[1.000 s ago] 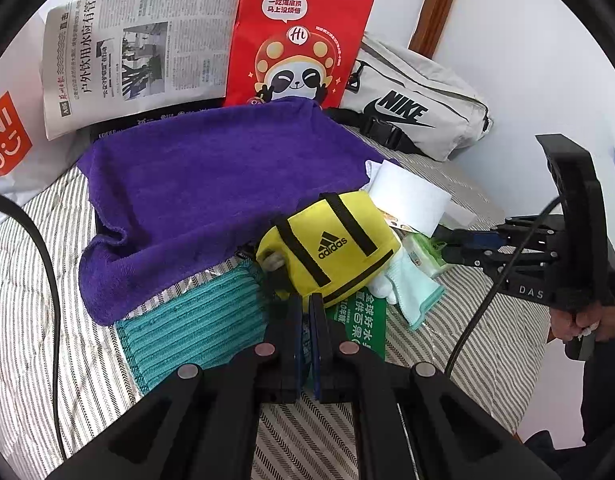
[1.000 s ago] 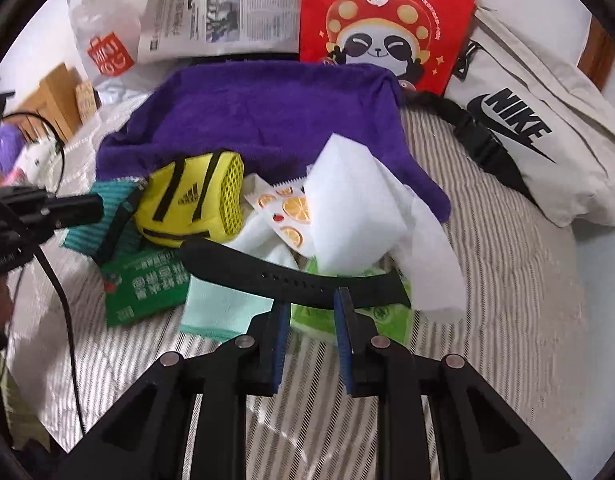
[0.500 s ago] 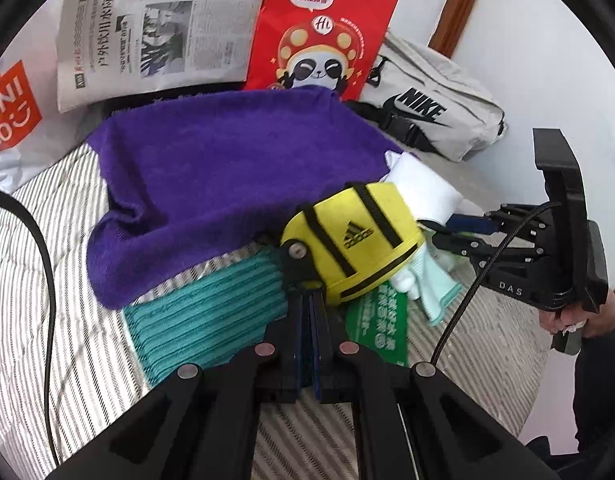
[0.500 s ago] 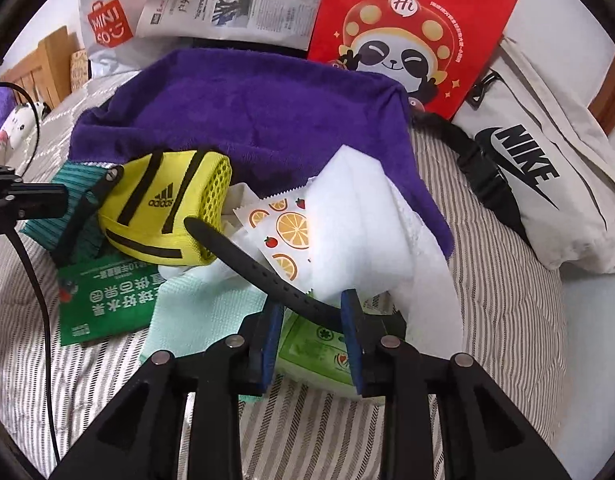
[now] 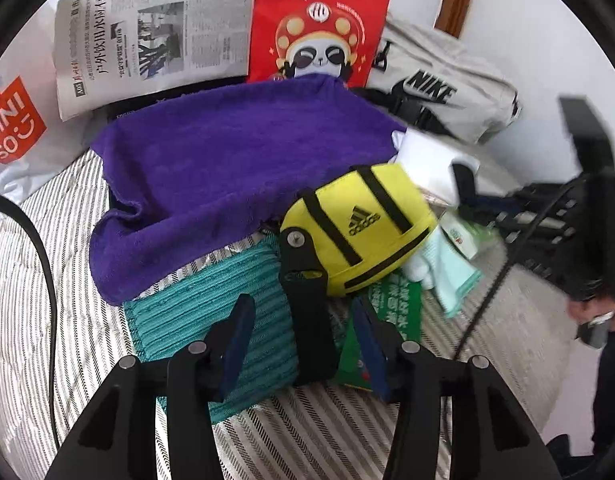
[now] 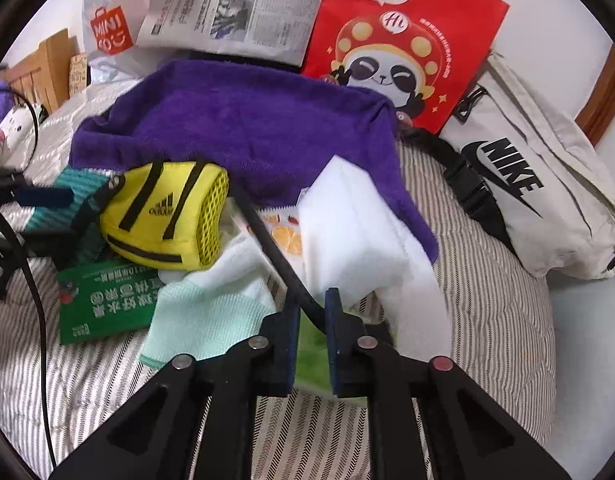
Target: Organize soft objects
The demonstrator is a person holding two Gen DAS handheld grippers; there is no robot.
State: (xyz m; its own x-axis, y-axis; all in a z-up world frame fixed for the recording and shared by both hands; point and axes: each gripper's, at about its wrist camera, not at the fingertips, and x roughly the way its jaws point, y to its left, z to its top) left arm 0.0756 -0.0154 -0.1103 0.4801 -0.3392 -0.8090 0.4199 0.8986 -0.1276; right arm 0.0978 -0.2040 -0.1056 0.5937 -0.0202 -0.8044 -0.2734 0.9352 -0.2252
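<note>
Now black strap (image 6: 281, 270) sits pinched in right hand-held gripper (image 6: 311, 316).

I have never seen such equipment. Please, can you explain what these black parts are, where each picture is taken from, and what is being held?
There is no robot here. A person holds a two-finger gripper in each hand, and a wide-angle camera on each looks along its fingers. One picture comes from the left gripper, the other from the right gripper. On the striped bed lie a purple towel, a teal cloth, a mint cloth and a yellow bag. The right gripper looks shut on the bag's black strap. The left gripper is open, with strap lying between its fingers.
</note>
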